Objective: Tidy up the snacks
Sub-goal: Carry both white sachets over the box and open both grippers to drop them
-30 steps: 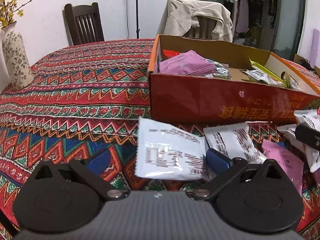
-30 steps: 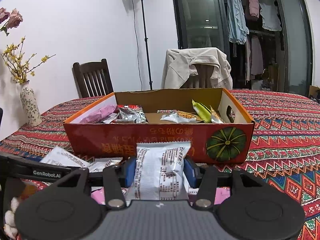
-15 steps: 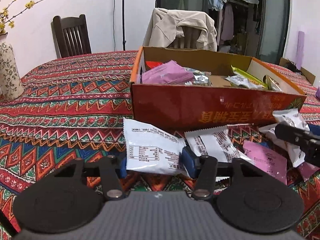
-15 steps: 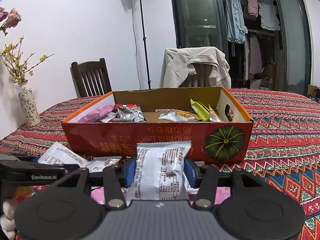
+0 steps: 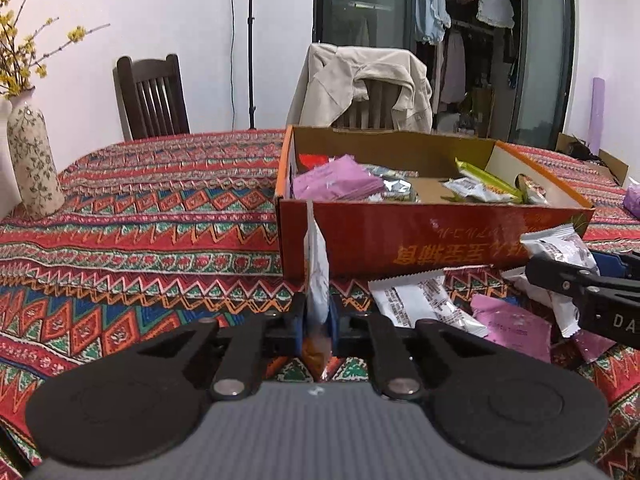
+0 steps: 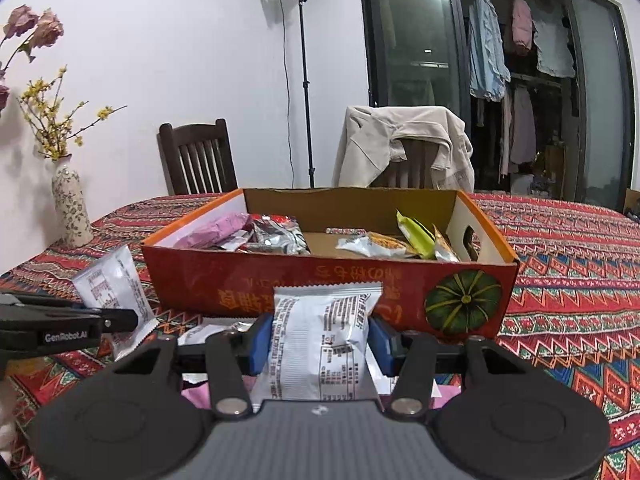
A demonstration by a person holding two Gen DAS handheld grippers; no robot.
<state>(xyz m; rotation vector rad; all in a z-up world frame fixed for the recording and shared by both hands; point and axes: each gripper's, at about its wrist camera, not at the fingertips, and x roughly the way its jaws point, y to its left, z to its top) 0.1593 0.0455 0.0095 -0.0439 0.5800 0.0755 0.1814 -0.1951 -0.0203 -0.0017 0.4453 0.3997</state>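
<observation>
Ahead of both my jaws stands the red snack box on the patterned tablecloth. My right gripper clamps a silver packet upright. My left gripper has just closed, pinching a white packet edge-on.

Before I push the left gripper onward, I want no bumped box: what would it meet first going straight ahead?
Probably the red snack box: its front wall stands right behind the white packet pinched in the left gripper. Depth is unclear.
</observation>
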